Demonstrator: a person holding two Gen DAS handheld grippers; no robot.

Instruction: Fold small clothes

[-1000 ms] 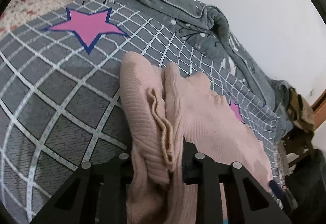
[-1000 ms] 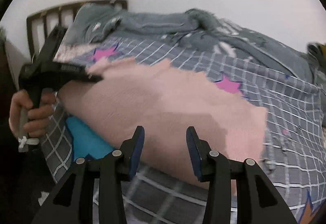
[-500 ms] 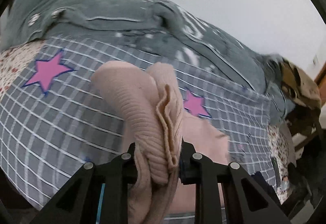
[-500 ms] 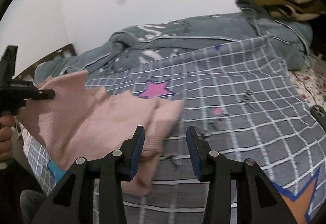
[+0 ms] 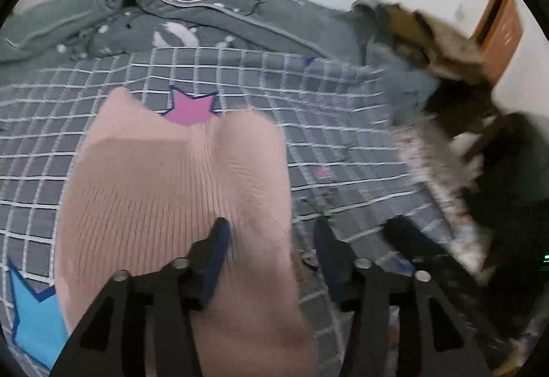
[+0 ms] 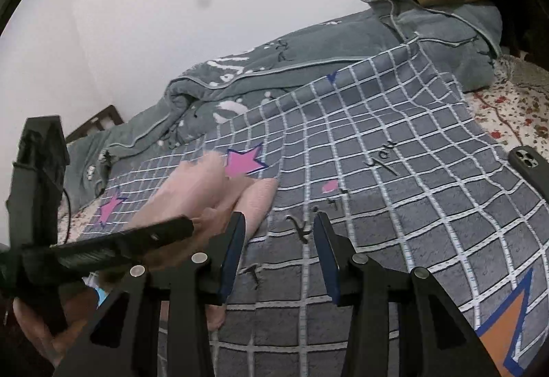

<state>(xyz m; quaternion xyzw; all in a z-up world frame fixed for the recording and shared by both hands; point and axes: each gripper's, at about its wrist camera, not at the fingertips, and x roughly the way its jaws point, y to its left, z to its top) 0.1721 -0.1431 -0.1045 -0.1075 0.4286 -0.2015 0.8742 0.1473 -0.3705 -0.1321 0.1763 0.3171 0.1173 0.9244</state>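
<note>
Two grippers are over the bed. The left gripper (image 5: pixel 271 239) has just been opening its jaws; they now stand apart, and the pink knit garment (image 5: pixel 178 191) lies under and partly between them, its edge against the left finger, though the blur leaves it unclear whether the pads touch it at all. The right gripper (image 6: pixel 279 246) has its jaws parted with nothing between them, above bare grey checked blanket (image 6: pixel 394 205). The garment lies bunched on that blanket, just below a pink star (image 5: pixel 192 107). Beyond lies a crumpled grey quilt (image 5: pixel 212 20), and a phone (image 6: pixel 528 162) rests at the blanket's right edge.
</note>
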